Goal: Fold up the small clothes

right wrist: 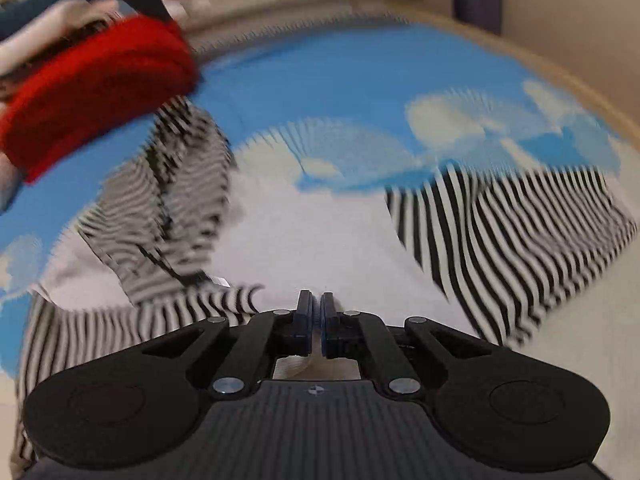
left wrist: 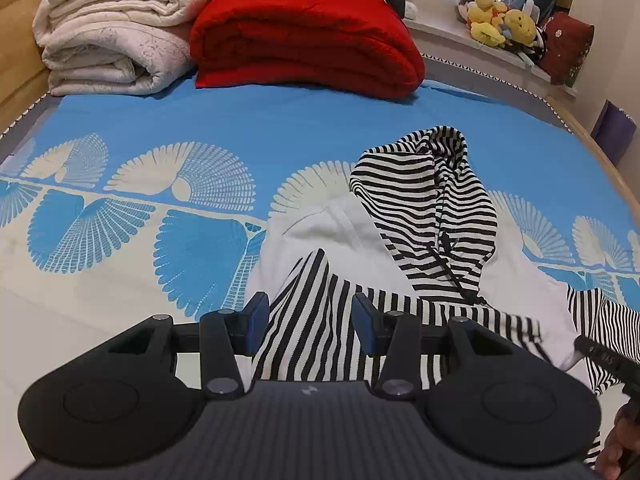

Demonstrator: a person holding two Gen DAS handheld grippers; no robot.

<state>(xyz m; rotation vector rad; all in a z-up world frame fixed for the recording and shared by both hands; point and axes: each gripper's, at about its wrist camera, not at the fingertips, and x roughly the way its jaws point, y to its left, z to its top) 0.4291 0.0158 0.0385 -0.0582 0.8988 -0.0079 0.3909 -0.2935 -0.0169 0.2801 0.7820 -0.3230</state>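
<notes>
The left gripper (left wrist: 307, 322) stands half open, a striped sleeve lying loose between its blue pads, while the right gripper (right wrist: 316, 322) is pinched shut on soft white cloth of the hoodie (left wrist: 424, 216). That black-and-white knit sprawls rumpled on the blue fan-print bedspread (left wrist: 240, 120). Beyond sit a plump red quilt (left wrist: 308, 40) and cream blankets (left wrist: 112, 36).

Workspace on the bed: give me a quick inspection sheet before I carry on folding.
Surface: bedspread, blue with pale fan prints.
Job's things: striped hooded top spread out, hood up, one sleeve running towards the camera.
Clutter: red blanket and cream blanket folded at the far end.
Grippers: left gripper open, sleeve between its fingers; right gripper shut on white cloth of the top.
Cables: nothing seen.
Surroundings: plush toys on the window ledge.
</notes>
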